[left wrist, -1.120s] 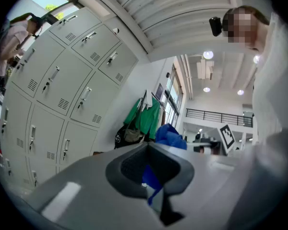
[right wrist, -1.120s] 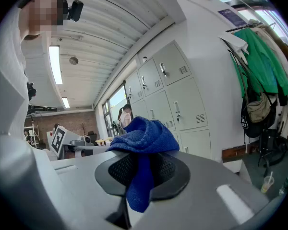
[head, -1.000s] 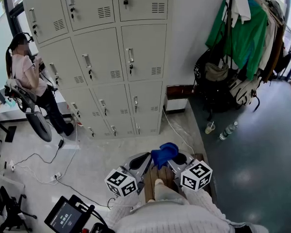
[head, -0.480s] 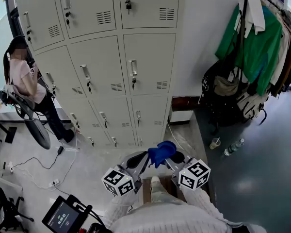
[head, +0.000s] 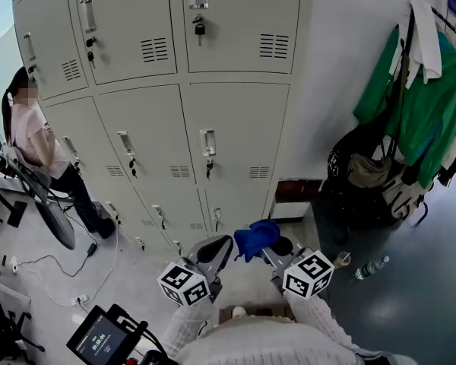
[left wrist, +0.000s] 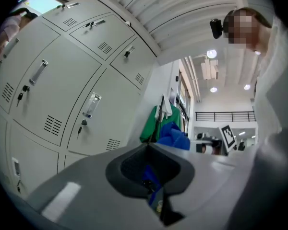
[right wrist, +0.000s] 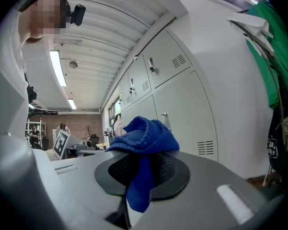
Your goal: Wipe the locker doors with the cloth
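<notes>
The cloth [right wrist: 144, 135] is nubbly blue terry, the locker doors [head: 235, 135] smooth matt painted metal with shiny metal handles [head: 207, 142], the right-hand floor [head: 410, 303] glossy.

Two hand-held grippers [head: 225, 245] [head: 273, 248], one cloth [head: 255, 237], one person [head: 32, 128]

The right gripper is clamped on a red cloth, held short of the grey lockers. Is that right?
No: the cloth is blue, not red, as the right gripper view shows. The right gripper is clamped on it, short of the grey lockers.
</notes>
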The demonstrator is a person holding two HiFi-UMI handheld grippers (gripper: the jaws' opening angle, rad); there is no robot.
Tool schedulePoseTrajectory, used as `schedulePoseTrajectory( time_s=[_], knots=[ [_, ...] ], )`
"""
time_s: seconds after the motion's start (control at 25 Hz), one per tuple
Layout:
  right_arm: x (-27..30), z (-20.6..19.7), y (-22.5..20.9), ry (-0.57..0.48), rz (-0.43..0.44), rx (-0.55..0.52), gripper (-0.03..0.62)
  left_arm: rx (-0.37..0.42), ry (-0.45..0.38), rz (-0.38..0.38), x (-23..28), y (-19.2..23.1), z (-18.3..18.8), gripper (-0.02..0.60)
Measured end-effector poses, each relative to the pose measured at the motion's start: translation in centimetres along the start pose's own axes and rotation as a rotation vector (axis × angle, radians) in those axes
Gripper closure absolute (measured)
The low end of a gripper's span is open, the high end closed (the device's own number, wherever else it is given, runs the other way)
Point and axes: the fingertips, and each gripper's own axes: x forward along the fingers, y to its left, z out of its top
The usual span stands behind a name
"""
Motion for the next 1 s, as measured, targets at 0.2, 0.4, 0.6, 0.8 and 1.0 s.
schedulePoseTrajectory(
  time_s=[0.2,0.4,0.6,0.8,1.0],
  knots=[
    [2.8,0.3,-2.9,0.017,0.013,-0.007,0.543,-0.008,-0.018,0.031,2.2,2.7,0.8,0.575],
    [4.6,0.1,-3.7,0.026,0.025,0.001,0.543,-0.012,-0.001,0.042,2.8,4.1,0.7,0.575],
    [6.3,0.6,-4.3,0.028,0.021,-0.003,0.542,-0.033,0.001,0.044,3.2,5.7,1.0,0.575],
    [8.1,2.5,-5.1,0.032,0.004,-0.031,0.542,-0.030,0.001,0.013,4.4,6.7,3.0,0.575],
    [10.9,4.7,-5.4,0.056,0.011,-0.105,0.543,-0.002,-0.028,-0.002,5.9,7.9,5.9,0.575]
  ],
)
